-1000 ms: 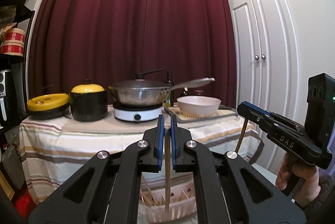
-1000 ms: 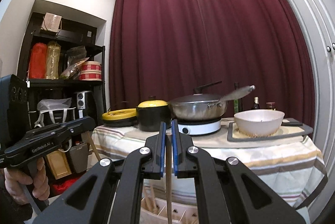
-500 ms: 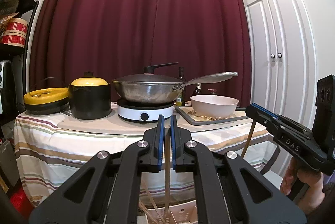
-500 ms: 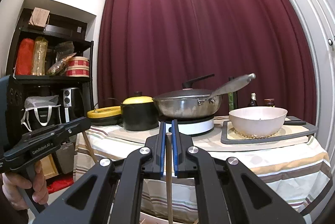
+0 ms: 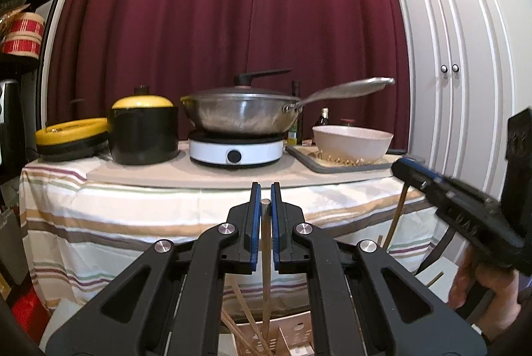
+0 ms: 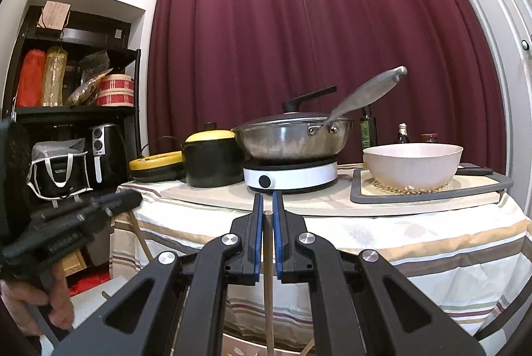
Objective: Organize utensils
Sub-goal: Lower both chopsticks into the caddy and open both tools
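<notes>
- Wooden chopstick (image 5: 265, 243) is hanging upright, your left gripper (image 5: 263, 189) clamping it, feeding the white organizer (image 5: 292, 336) at 6 o'clock.
- Your right gripper (image 6: 265, 199) is pinching another chopstick (image 6: 268, 289), pointing down too.

The bin (image 5: 292, 341) is running off the left view's bottom edge, its compartments mostly hidden behind the left gripper (image 5: 263, 209). The right chopstick (image 6: 268, 282) is leaving the frame before its lower end shows. The right gripper (image 5: 407, 164) is blurring there, its lettering unreadable.
</notes>
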`<control>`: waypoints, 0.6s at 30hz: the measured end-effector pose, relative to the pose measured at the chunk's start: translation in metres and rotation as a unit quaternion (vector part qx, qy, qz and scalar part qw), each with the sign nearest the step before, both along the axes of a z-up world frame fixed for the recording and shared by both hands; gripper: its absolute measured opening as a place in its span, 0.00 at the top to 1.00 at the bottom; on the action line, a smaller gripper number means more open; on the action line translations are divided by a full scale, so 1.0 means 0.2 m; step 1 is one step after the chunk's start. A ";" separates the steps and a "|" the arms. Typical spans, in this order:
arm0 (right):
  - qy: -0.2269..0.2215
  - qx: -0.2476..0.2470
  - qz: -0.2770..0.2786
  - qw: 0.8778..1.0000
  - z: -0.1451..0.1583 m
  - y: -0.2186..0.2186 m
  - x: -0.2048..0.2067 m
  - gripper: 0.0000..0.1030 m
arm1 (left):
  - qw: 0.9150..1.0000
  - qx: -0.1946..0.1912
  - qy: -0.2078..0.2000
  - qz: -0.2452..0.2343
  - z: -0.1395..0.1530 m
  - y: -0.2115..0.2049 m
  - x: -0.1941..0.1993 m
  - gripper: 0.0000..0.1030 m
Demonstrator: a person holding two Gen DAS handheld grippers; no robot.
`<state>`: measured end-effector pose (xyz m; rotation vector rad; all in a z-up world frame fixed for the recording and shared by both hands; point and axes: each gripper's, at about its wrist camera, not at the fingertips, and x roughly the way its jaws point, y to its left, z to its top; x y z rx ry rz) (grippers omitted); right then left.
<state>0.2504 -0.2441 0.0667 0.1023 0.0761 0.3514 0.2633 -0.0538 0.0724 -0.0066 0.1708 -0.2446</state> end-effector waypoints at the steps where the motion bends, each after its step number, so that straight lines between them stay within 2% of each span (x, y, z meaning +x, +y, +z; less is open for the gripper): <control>1: 0.002 -0.003 0.000 1.000 0.00 0.00 0.00 0.94 | 1.000 0.001 0.003 0.000 -0.01 0.00 0.01 0.94; 7: 0.022 -0.015 0.000 1.000 0.00 0.01 0.04 0.93 | 1.000 0.007 0.025 0.003 -0.09 -0.01 0.05 0.94; 8: 0.025 -0.015 -0.003 1.000 0.00 0.01 0.04 0.87 | 0.999 0.006 0.031 0.003 -0.10 -0.01 0.06 0.94; 10: 0.027 -0.014 -0.008 1.000 0.00 0.01 0.04 0.62 | 0.999 0.005 0.045 0.005 -0.13 -0.01 0.09 0.93; 11: 0.027 -0.014 -0.012 0.999 0.00 0.01 0.03 0.58 | 0.999 0.004 0.046 0.005 -0.13 -0.01 0.09 0.91; 12: 0.024 -0.015 -0.014 0.999 0.00 0.01 0.03 0.56 | 0.999 0.003 0.048 0.005 -0.14 0.00 0.09 0.87; 14: 0.024 -0.020 -0.017 0.999 0.01 0.02 0.02 0.50 | 0.999 0.002 0.050 0.008 -0.14 0.00 0.09 0.71; 15: 0.024 -0.021 -0.019 0.999 0.01 0.02 0.02 0.46 | 0.999 0.000 0.049 0.010 -0.14 0.01 0.09 0.56; 16: 0.025 -0.020 -0.019 0.999 0.01 0.02 0.02 0.43 | 0.999 -0.005 0.047 0.010 -0.14 0.01 0.08 0.46; 18: 0.025 -0.020 -0.019 0.999 0.01 0.03 0.01 0.41 | 0.999 -0.008 0.044 0.010 -0.14 0.02 0.07 0.43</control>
